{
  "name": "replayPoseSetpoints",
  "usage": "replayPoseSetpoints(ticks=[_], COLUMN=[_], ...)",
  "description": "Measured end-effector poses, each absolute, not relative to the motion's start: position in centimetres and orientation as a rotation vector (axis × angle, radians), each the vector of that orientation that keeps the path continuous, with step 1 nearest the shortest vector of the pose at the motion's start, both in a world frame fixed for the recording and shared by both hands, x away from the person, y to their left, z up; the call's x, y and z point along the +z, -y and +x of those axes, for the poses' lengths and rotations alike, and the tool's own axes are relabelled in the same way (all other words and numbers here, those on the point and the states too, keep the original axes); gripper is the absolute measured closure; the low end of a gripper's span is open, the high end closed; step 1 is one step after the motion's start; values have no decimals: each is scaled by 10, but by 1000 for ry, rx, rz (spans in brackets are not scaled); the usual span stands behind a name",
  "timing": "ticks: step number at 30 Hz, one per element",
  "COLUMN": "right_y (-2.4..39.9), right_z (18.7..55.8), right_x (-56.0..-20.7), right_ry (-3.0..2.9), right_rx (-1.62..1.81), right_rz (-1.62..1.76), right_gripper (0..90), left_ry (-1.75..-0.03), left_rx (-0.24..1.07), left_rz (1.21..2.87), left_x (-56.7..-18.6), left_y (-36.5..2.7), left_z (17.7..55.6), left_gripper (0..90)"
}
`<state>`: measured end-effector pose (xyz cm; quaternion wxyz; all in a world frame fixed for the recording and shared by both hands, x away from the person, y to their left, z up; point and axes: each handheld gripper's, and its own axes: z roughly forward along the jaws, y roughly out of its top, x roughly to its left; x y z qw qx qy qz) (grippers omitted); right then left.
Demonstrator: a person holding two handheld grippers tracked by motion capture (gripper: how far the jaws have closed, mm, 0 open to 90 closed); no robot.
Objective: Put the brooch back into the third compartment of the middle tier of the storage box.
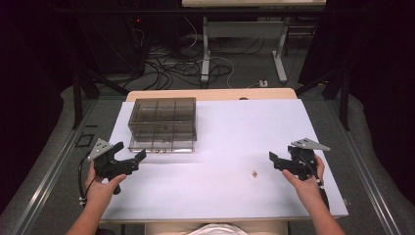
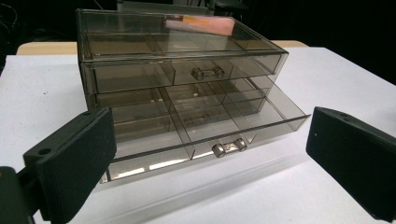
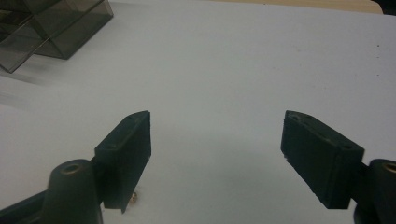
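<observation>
White table (image 1: 235,132), floor cables (image 1: 171,68), desk legs (image 1: 205,54)

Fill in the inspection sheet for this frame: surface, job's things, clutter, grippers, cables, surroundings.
Surface: white table, bare apart from the items below.
Job's things: smoky clear organiser at the far left; bottom drawer pulled out, its compartments looking empty; top drawer shut. Small tan piece in front of the right gripper.
Clutter: nothing seen.
Grippers: left gripper open, facing the organiser, holding nothing; right gripper open and empty.
Cables: one trails from each gripper; a tangle of floor cables lies beyond the table.
Surroundings: dark curtains, another desk's legs behind.
</observation>
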<state>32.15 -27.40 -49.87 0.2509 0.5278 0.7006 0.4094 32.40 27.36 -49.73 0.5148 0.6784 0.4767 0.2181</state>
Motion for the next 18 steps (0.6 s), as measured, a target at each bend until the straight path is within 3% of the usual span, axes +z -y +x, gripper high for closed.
replayPoseSetpoints(ticks=[8, 18], right_y=[268, 257], right_z=[320, 323], right_x=[-500, -506], right_ry=[-1977, -2081], right_rx=[1120, 1124], right_rz=[1439, 1426], right_gripper=[351, 393], left_ry=[-1143, -1140], left_rx=[526, 529], left_rz=[1626, 1629], left_x=[-497, -497], left_y=[-274, -273], left_z=[324, 324], left_gripper=[19, 19])
